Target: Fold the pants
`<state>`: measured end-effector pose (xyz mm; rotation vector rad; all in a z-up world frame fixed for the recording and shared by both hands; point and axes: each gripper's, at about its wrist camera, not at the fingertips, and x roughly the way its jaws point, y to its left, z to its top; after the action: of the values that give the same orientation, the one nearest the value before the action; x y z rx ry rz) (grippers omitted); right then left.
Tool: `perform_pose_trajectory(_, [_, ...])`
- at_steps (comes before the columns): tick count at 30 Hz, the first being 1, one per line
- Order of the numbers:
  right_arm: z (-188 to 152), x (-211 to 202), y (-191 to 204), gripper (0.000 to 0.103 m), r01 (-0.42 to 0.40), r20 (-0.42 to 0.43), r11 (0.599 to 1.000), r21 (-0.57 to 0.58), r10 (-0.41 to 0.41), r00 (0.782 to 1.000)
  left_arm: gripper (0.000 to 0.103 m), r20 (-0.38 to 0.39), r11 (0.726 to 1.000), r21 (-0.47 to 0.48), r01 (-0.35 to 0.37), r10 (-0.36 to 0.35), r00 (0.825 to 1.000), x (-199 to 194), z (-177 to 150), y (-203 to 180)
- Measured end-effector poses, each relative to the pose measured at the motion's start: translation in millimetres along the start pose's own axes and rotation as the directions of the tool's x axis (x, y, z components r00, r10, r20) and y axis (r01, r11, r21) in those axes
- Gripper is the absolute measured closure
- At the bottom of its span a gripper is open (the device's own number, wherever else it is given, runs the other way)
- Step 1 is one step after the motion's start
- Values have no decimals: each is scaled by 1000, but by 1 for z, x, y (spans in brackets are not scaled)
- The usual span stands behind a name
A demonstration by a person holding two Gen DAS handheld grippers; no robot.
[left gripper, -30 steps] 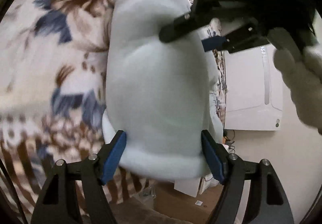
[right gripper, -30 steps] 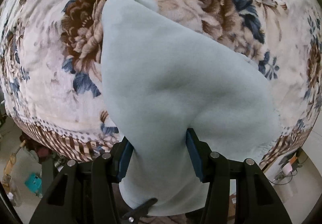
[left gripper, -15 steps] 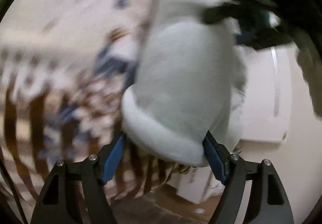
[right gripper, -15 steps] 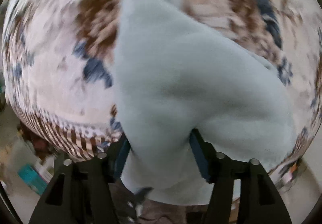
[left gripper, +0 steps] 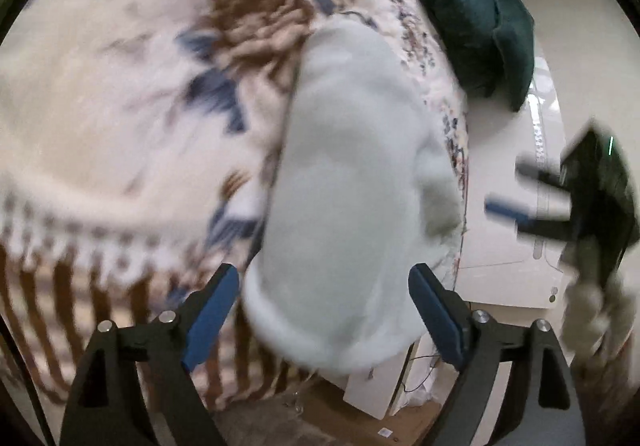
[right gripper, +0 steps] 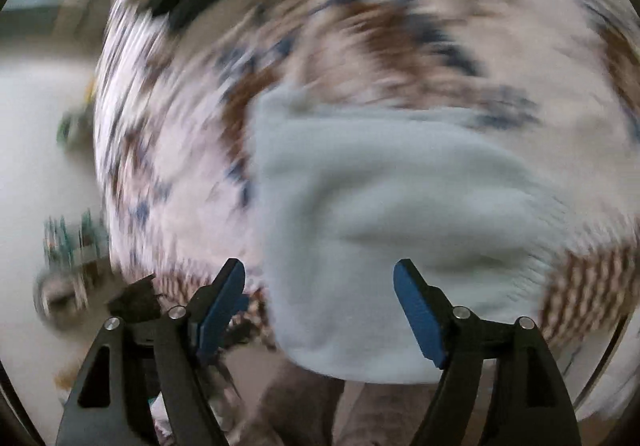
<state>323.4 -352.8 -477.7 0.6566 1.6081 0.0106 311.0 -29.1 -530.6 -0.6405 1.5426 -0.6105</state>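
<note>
Bed under a floral blanket (left gripper: 120, 117), pale blue folded pants (left gripper: 348, 205) lying on it, dark green cushion (left gripper: 472, 21) at its edge

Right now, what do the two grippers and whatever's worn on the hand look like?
Both the left gripper and the right gripper have black skeletal fingers with triangular cut-outs, silver pivot screws and blue pads. A fuzzy cream sleeve trails the right one. No cables visible.

From my left camera the folded pants (left gripper: 352, 197) lie on the blanket (left gripper: 120, 117) at the bed's right edge, their near end overhanging it between my left tongs (left gripper: 324, 314). A cushion (left gripper: 472, 21) sits behind them at the far right, and my right tongs (left gripper: 516, 201) hang beside the bed. From my right camera the pants (right gripper: 392, 205) lie ahead of the right tongs (right gripper: 320, 306), on the blanket (right gripper: 400, 25).
</note>
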Motion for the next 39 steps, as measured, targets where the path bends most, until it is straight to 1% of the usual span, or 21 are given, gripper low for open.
perform_pose_trajectory(2, [-16,-15,-52,24,38,72,993,114,-46,996,16,-20,999,18,-39,39,999,16,15,-9])
perform_pose_trajectory(4, [-33,-13,-98,24,47,92,970,238,-71,993,16,-22,997,27,-73,74,997,29,25,-16])
perform_pose_trajectory(6, [-52,7,-140,24,-1,72,938,347,-25,997,16,-37,992,15,-122,122,992,38,44,-22])
perform_pose_trajectory(8, [-68,38,-175,24,-119,68,888,443,99,993,16,-26,990,16,-137,137,990,45,67,-37])
perform_pose_trajectory(9, [-73,49,-184,27,-141,79,871,470,118,990,16,-23,988,36,-149,150,988,50,76,-43])
perform_pose_trajectory(10, [-78,58,-192,38,-166,103,851,499,132,986,16,-22,985,59,-160,162,987,56,86,-45])
perform_pose_trajectory(11, [-79,62,-195,40,-177,118,844,507,136,984,16,-23,979,80,-187,189,982,64,99,-50])
perform_pose_trajectory(13, [-79,62,-192,52,-180,155,856,485,119,981,16,-52,968,112,-223,230,972,84,125,-54])
perform_pose_trajectory(16, [-69,45,-174,68,-175,203,910,375,103,974,16,-82,951,143,-275,288,954,110,154,-48])
perform_pose_trajectory(17, [-64,38,-167,69,-165,214,928,333,96,972,16,-83,948,152,-279,293,952,114,160,-45])
perform_pose_trajectory(19, [-54,25,-153,73,-122,237,961,250,62,970,29,-84,938,172,-301,318,944,120,168,-43])
perform_pose_trajectory(21, [-44,17,-146,74,-67,256,977,200,14,966,33,-85,931,171,-321,339,937,122,172,-36])
perform_pose_trajectory(23, [-37,25,-160,75,-9,234,972,234,-47,971,32,-87,942,122,-314,325,942,121,178,-17])
perform_pose_trajectory(25, [-30,44,-181,75,-63,174,947,315,8,985,30,-119,964,41,-264,267,956,119,176,-3])
perform_pose_trajectory(26, [-29,51,-185,75,-74,144,942,328,28,989,30,-122,966,32,-258,260,958,119,173,-5])
perform_pose_trajectory(29, [-31,43,-197,70,-168,147,910,379,120,982,26,-100,958,106,-268,278,955,110,164,-26])
perform_pose_trajectory(30, [-39,38,-203,63,-205,159,896,395,153,975,24,-100,965,90,-247,256,961,106,163,-28])
perform_pose_trajectory(32, [-57,21,-214,40,-286,217,855,434,209,954,22,-89,971,63,-229,235,968,99,160,-31])
perform_pose_trajectory(33, [-66,17,-216,25,-302,233,839,452,216,948,22,-83,971,69,-229,234,969,97,157,-33])
perform_pose_trajectory(35, [-90,17,-224,24,-336,234,795,504,249,940,22,-70,968,84,-237,243,967,98,154,-35])
perform_pose_trajectory(39, [-113,67,-215,26,-396,166,720,570,371,914,22,-61,970,59,-235,238,969,104,157,-30])
